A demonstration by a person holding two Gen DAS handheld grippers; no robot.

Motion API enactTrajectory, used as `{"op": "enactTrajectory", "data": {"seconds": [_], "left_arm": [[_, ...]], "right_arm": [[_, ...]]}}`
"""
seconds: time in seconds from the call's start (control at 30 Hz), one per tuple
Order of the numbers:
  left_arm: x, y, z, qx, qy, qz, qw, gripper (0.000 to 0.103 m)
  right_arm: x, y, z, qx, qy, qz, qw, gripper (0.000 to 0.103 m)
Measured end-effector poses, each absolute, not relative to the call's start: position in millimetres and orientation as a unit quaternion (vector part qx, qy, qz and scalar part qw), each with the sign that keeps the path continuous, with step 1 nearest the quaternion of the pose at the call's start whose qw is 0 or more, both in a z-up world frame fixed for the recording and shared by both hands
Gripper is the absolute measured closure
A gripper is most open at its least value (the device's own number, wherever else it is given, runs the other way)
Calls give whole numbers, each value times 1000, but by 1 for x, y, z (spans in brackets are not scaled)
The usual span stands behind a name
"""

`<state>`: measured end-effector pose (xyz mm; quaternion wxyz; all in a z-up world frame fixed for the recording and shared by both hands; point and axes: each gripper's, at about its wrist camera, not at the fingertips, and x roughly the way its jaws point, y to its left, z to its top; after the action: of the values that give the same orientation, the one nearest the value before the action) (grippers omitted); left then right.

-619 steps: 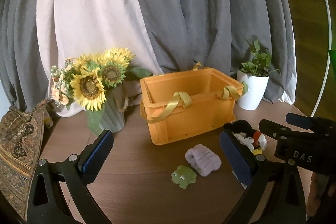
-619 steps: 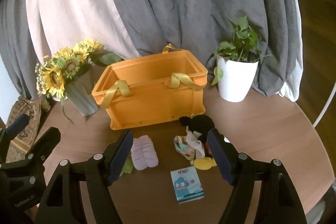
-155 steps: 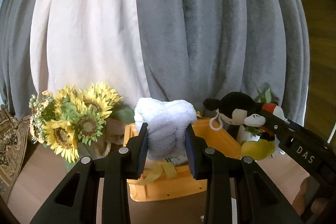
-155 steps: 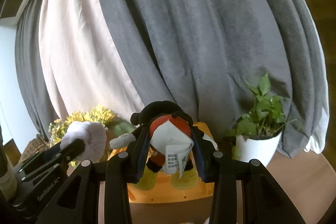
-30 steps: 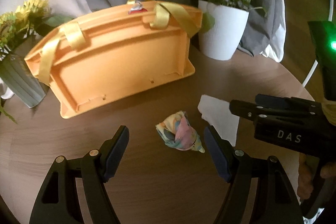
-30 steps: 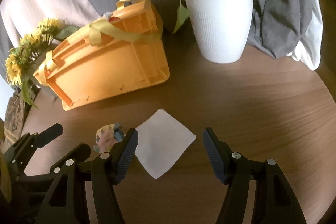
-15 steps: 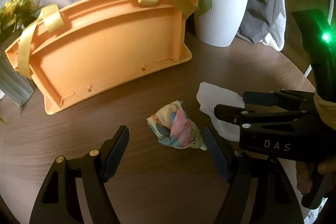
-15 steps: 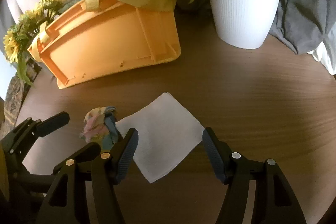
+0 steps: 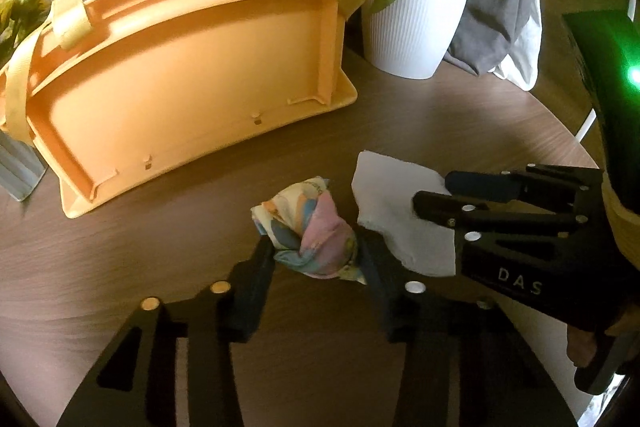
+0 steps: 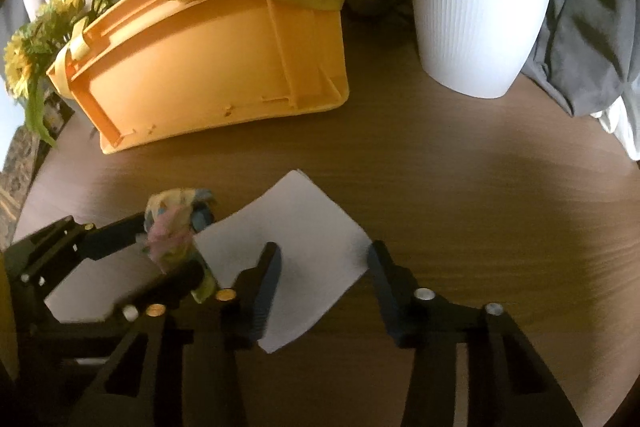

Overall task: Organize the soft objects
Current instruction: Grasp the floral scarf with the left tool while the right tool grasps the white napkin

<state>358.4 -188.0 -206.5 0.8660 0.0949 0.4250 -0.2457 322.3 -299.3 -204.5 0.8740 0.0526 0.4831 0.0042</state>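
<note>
My left gripper point(image 9: 314, 255) closing on pastel patterned cloth bundle point(image 9: 310, 231), fingers against both its sides, bundle resting on brown tabletop point(image 9: 160, 247) in front of orange crate point(image 9: 180, 83). My right gripper point(image 10: 324, 263) closing around flat white cloth point(image 10: 304, 227), cloth lying between fingers; cannot tell whether pads press it. White cloth just beside bundle. White plant pot point(image 10: 476, 11) behind, right of crate; sunflowers point(image 10: 36, 39) far left.

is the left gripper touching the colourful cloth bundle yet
Touching. In the left wrist view the closing left gripper has both pads against the colourful cloth bundle, with no gap showing.
</note>
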Motion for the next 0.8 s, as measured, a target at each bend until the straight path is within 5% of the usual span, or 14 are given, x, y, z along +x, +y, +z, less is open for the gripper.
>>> {"op": "enactTrajectory", "data": {"seconds": [0.13,0.23,0.8], "left_arm": [[358,-189,-207,99,422,-245,867,64],[358,-188,-206,100,420,-243,868,64],[349,-173,-178,71,397,-223,887,65]], "right_arm": [[319,-302,-205,47,481,-4,876,89],[319,-303,-205,58,480,-6,875,93],[307,-293,-175,66,451,-4,890,94]]}}
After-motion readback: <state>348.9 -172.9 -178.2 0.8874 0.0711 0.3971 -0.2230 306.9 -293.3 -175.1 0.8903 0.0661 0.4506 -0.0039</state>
